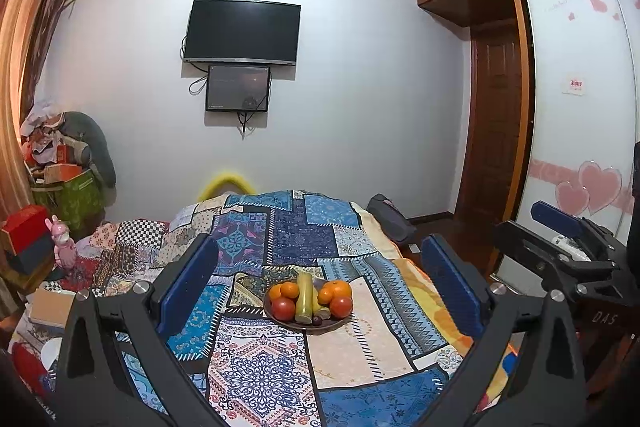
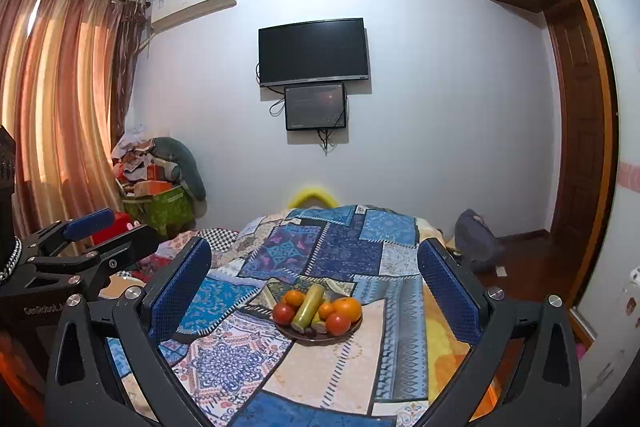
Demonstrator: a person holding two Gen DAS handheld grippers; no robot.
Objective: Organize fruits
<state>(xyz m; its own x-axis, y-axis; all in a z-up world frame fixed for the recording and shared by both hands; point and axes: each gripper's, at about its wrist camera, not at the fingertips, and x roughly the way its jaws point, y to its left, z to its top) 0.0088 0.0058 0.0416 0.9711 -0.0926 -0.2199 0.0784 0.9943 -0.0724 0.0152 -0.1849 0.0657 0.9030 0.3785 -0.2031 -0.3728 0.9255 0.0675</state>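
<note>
Your left gripper (image 1: 318, 287) and right gripper (image 2: 314, 287) both hang wide open and empty, back from the plate (image 1: 286, 321). The fruits (image 1: 310, 297) sit piled together on it, mid-bed (image 1: 360, 343), nearer the right edge. This fits sorted or still to sort; come in low and square, pinching one piece gently.

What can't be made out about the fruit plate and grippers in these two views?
- Plate: the fruit hides its middle in both views.
- Small dark fruit at the front: too small to identify.
- Left gripper and right gripper: open and empty; bodies cut off by the bottom edge.
- Hands: out of frame.
</note>
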